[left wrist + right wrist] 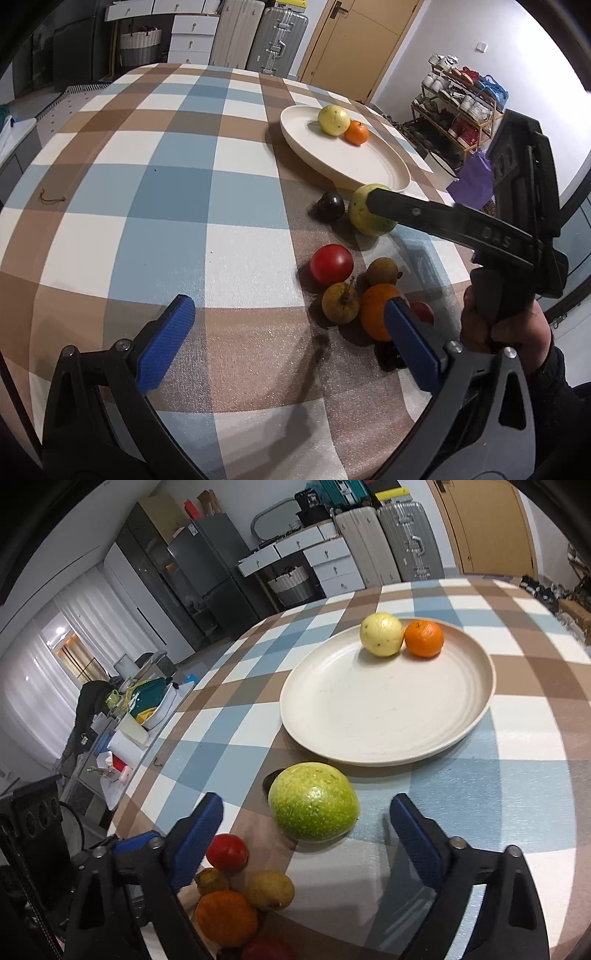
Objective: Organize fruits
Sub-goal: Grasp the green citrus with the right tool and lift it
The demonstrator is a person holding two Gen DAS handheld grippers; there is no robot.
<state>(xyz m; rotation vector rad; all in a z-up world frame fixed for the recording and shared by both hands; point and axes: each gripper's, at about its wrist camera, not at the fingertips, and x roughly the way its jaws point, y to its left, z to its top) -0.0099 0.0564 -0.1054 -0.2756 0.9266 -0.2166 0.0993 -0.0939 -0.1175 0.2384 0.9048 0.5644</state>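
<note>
A cream oval plate (pixel 388 716) sits on the checked worktop (pixel 177 192), in the upper right of the right wrist view and right of centre in the left wrist view. It holds two fruits at its far end: a pale yellow fruit (pixel 381 634) and a small orange (pixel 423 638), touching each other. The rest of the plate is bare.

The other fruits lie loose on the worktop, outside the plate. A large green fruit (pixel 314 806) rests just beside the plate's near rim, with a dark plum (pixel 331 206) close against its far left side. Lower in the left wrist view is a cluster: a red fruit (pixel 331 264), a brownish fruit (pixel 382 272), a yellow-brown fruit with a stem (pixel 340 303) and a big orange (pixel 378 312), the last three packed together. A second red fruit (pixel 423 312) peeks out behind the blue pad.

The right gripper (pixel 306 812) has its jaws spread on either side of the green fruit; the pads stand clear of it, not pressing. In the left wrist view one of its black fingers crosses in front of that fruit, and a hand (pixel 506 325) grips the handle at the right edge.

The left gripper (pixel 288 314) hangs over the cluster with jaws spread wide, holding nothing; its right pad overlaps the big orange in the picture.
</note>
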